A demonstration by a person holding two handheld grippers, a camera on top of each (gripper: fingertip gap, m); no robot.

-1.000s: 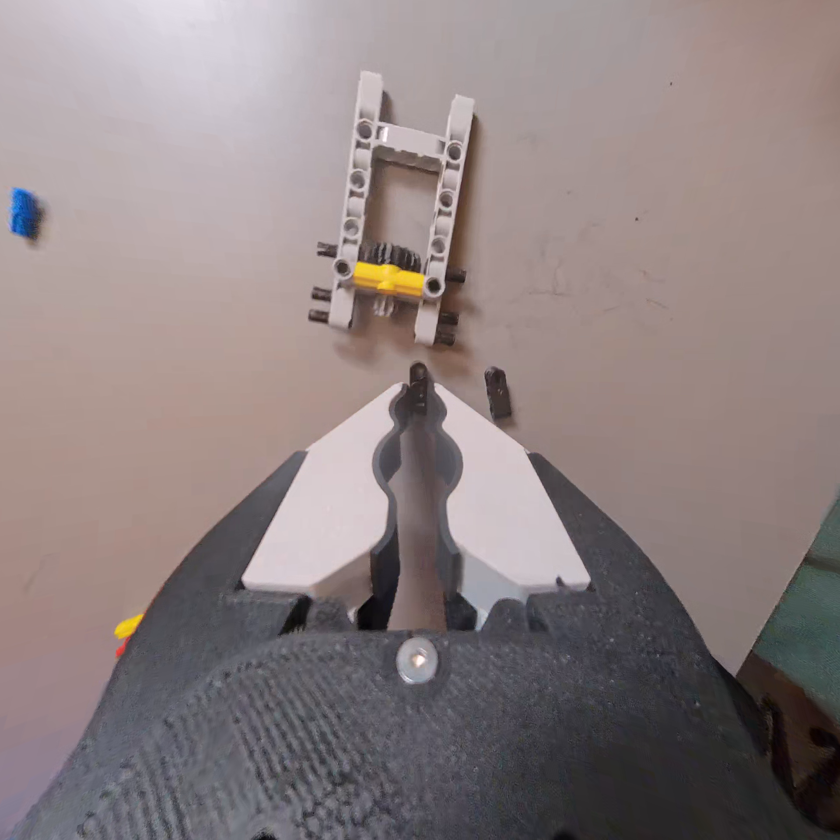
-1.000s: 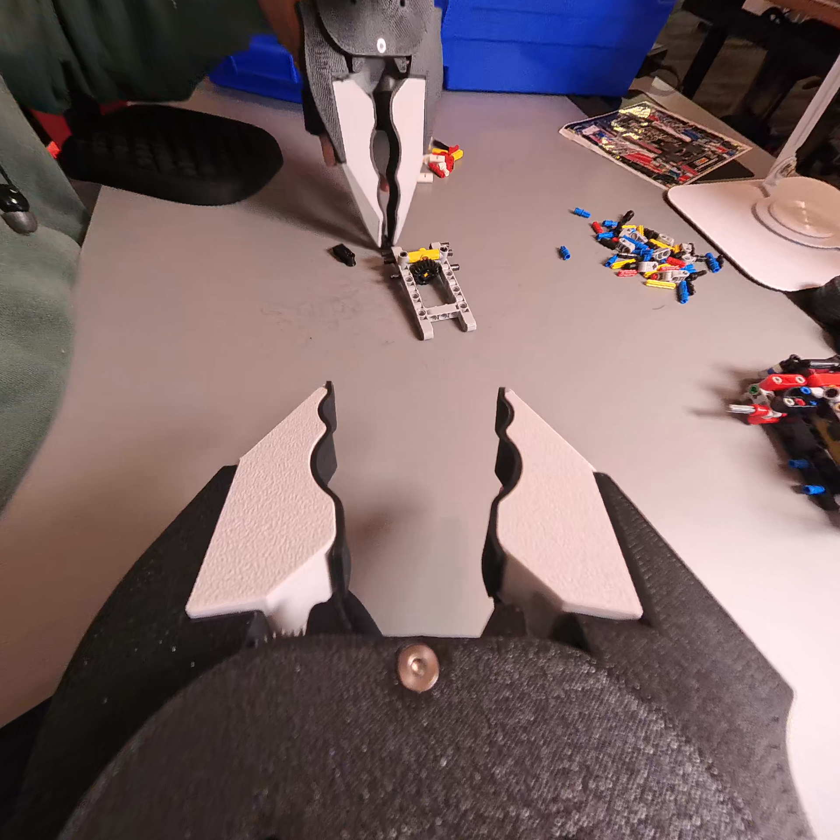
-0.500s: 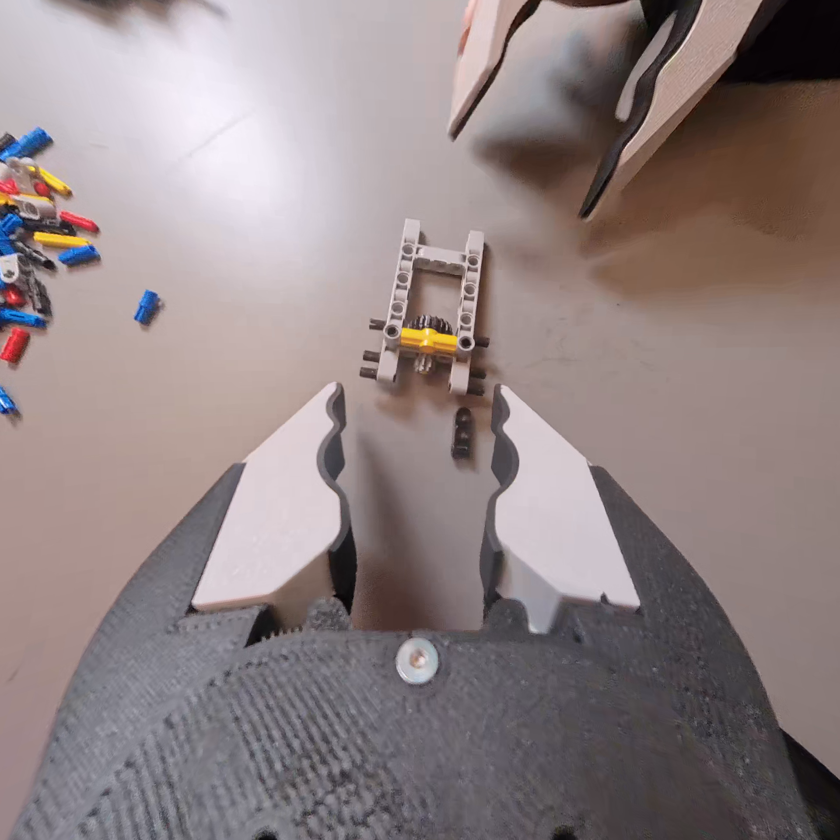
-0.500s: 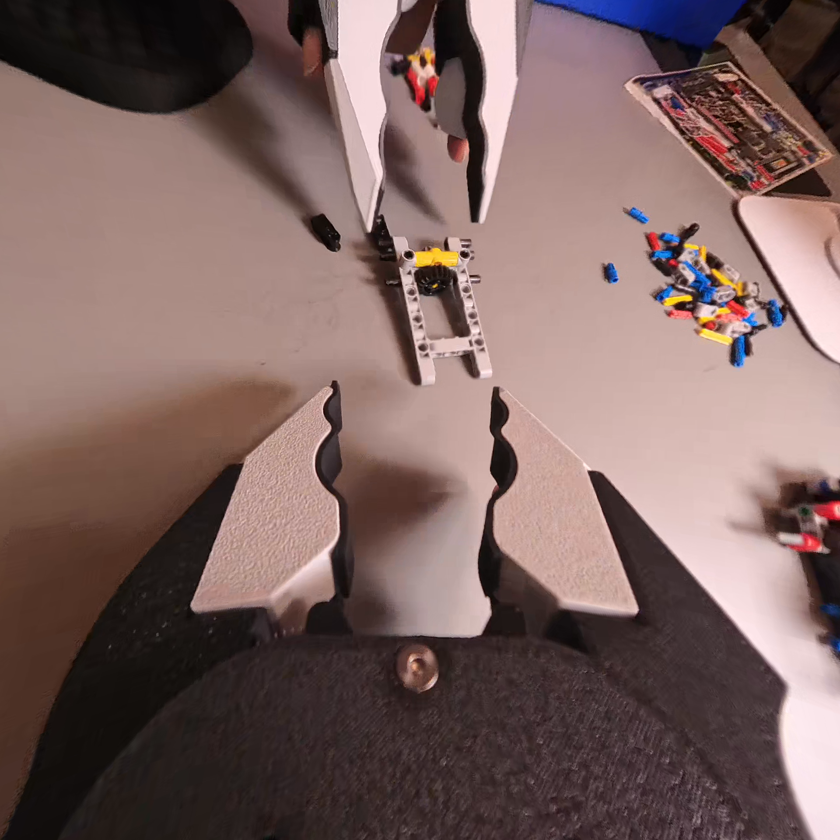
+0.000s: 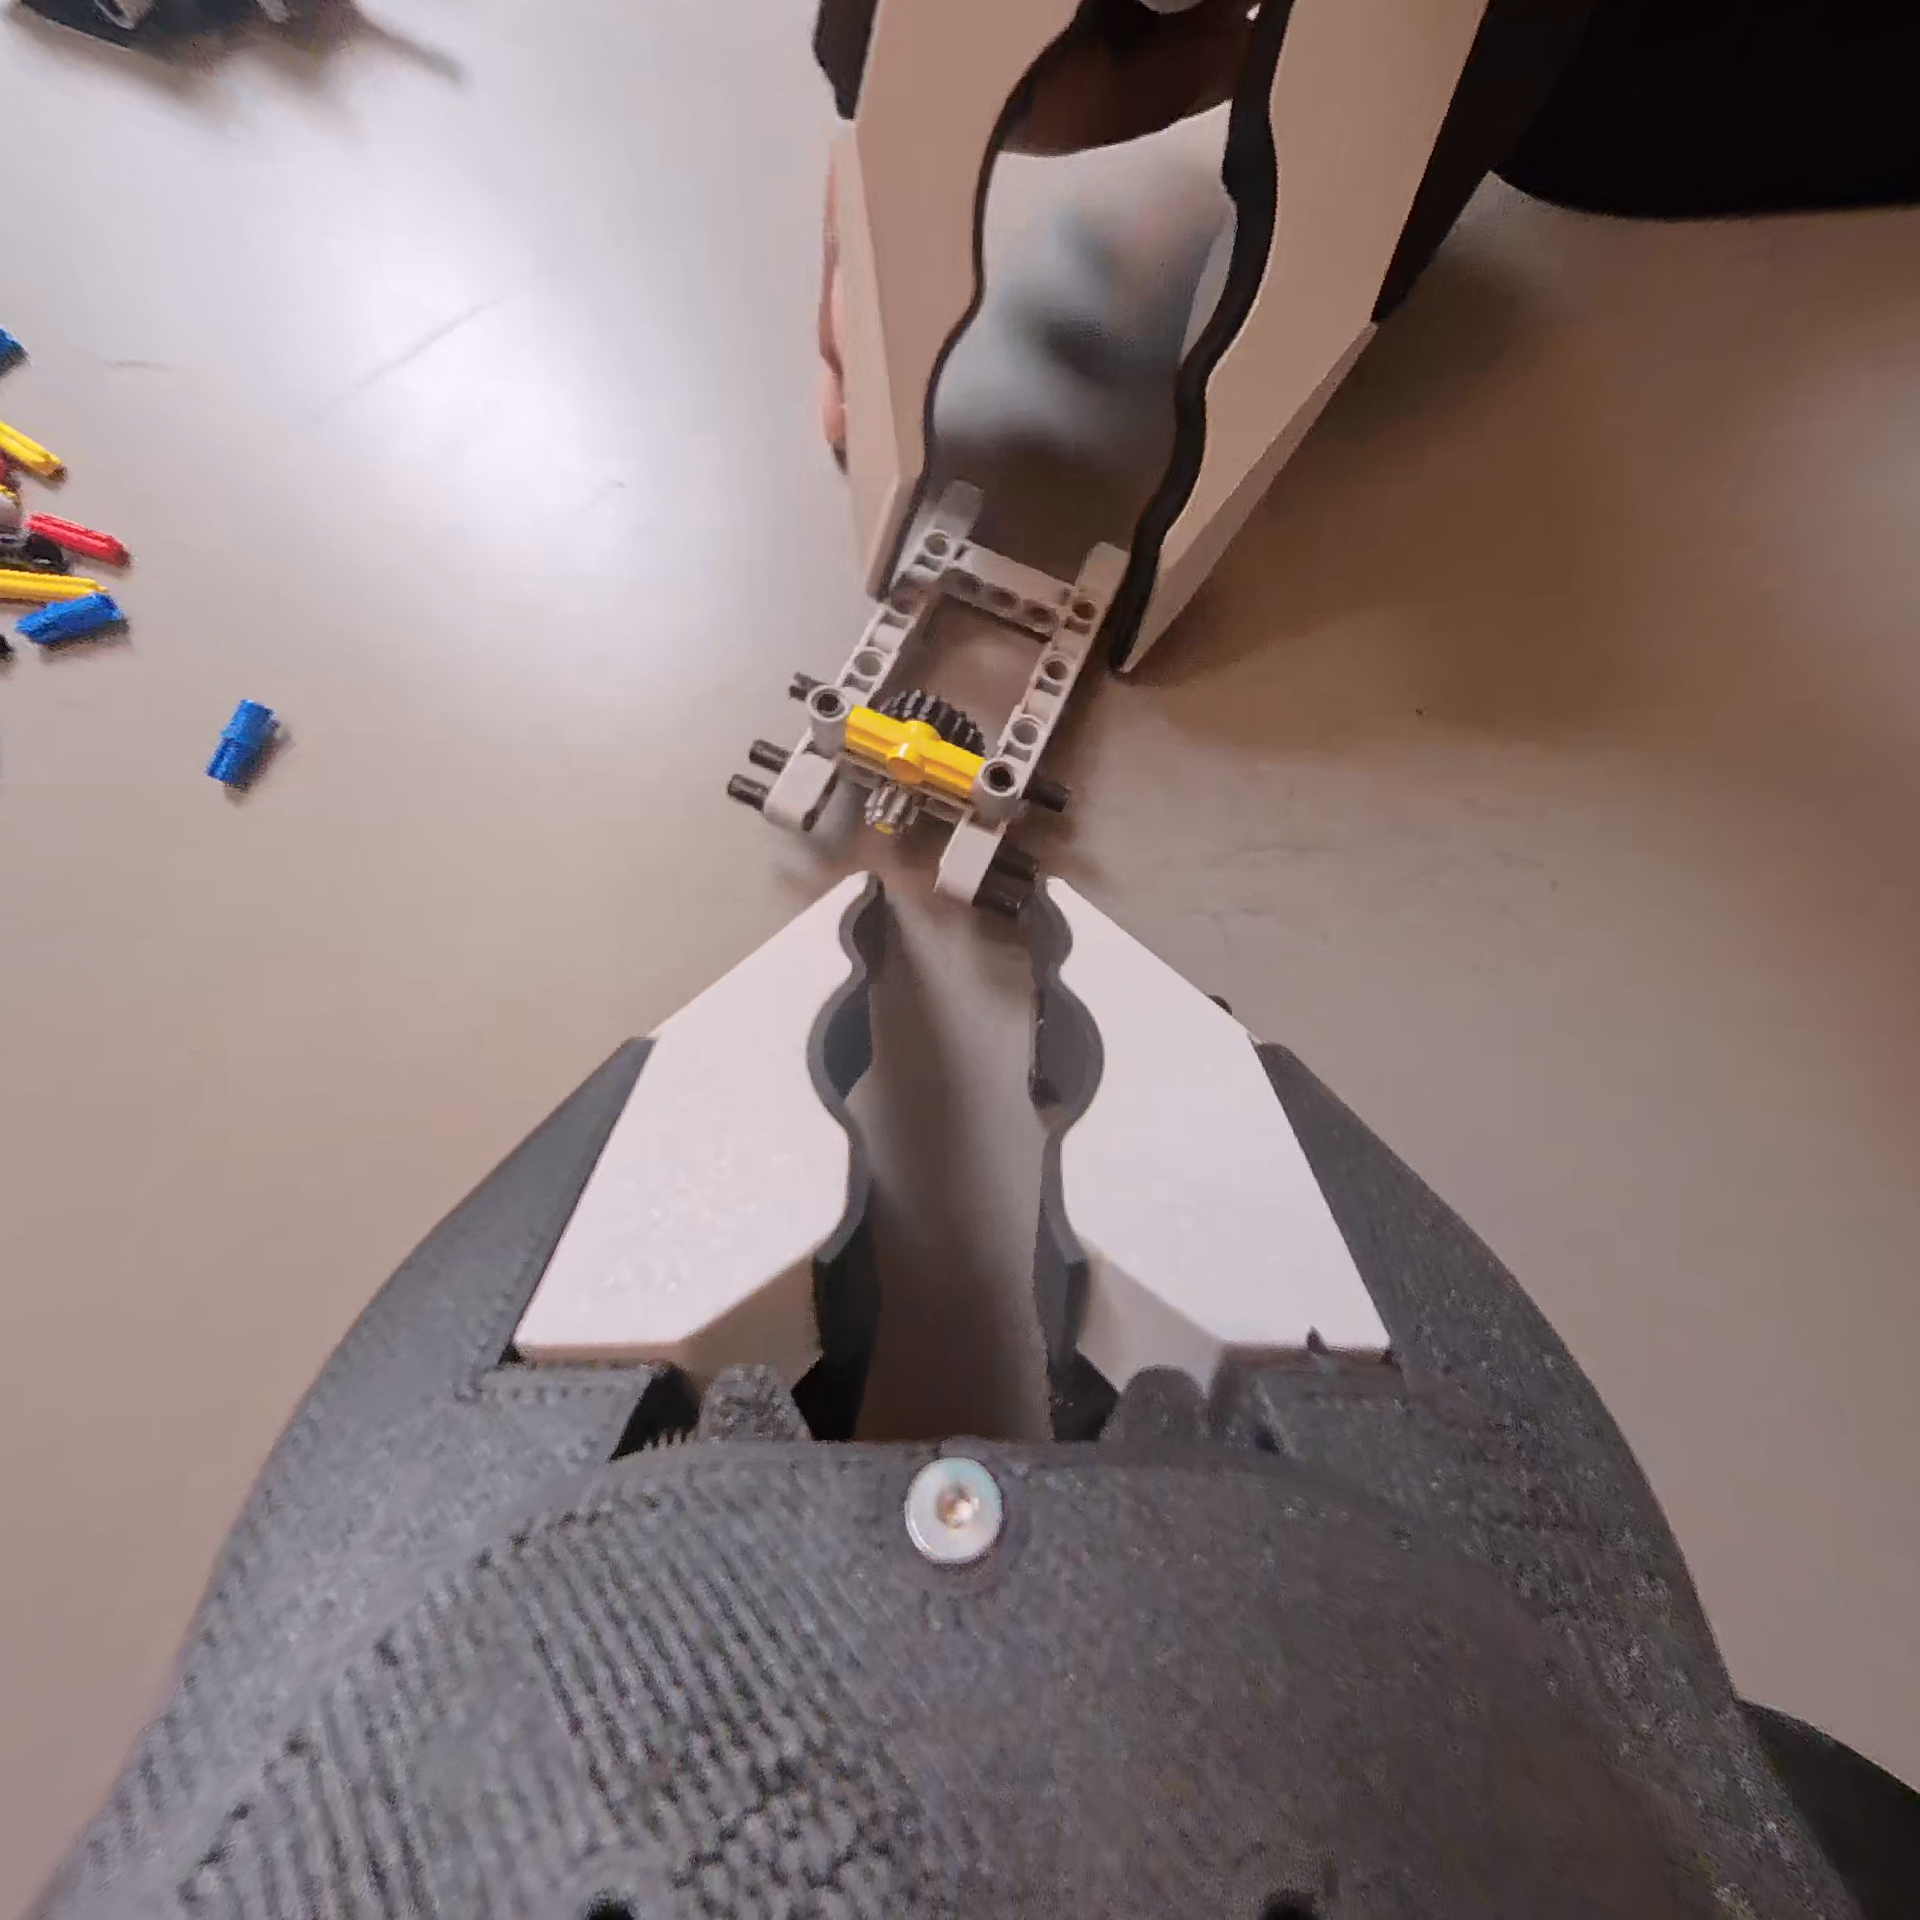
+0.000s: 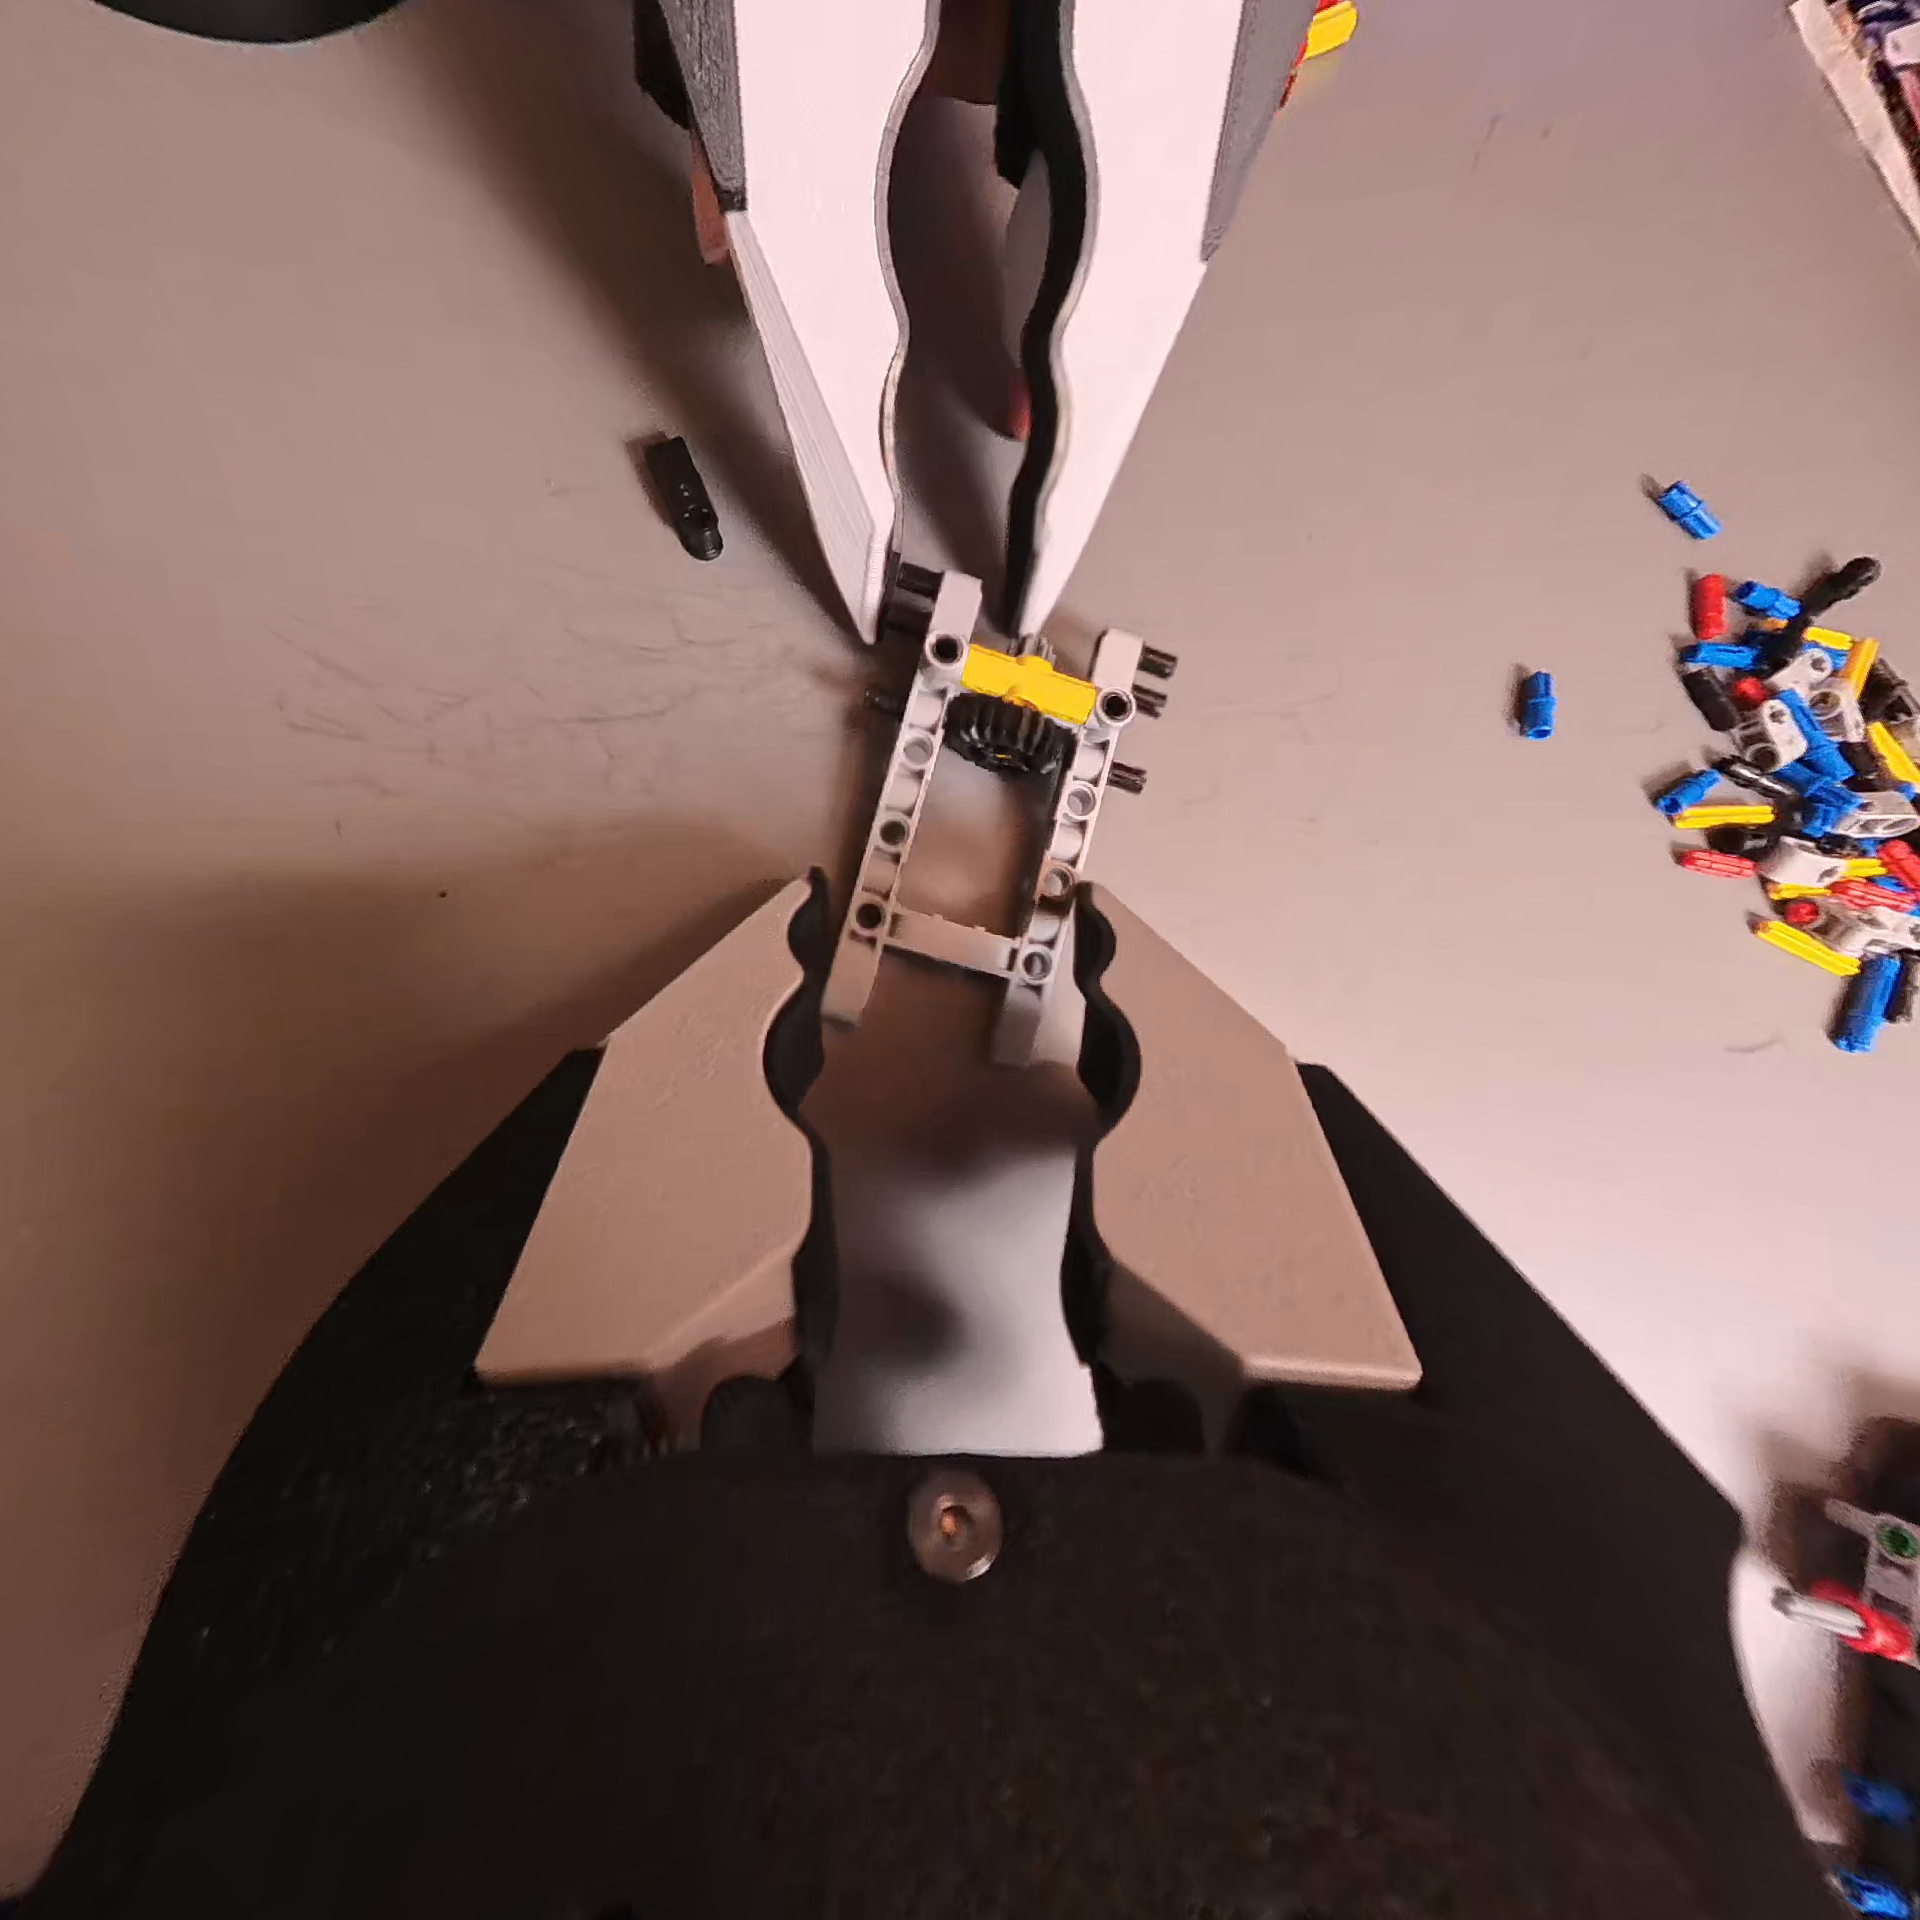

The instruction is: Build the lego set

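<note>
My right tongs (image 6: 945, 914) straddle the grey frame (image 6: 977, 821), steadying it mid-bench, not visibly clamped; left tongs (image 5: 956, 894), part-open and empty, at its gear end.

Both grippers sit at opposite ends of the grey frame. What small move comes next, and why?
Probably close the right gripper on the grey frame. Its open fingers already straddle the crossbar end, seemingly without clamping it, while the left gripper, part open, waits at the yellow connector end. Steadying the frame should come first.

Each gripper, left (image 5: 961, 894) and right (image 6: 945, 914), has a black textured body, pale wedge fingers with wavy dark inner pads, and a silver screw (image 5: 953, 1510) at lower centre.
</note>
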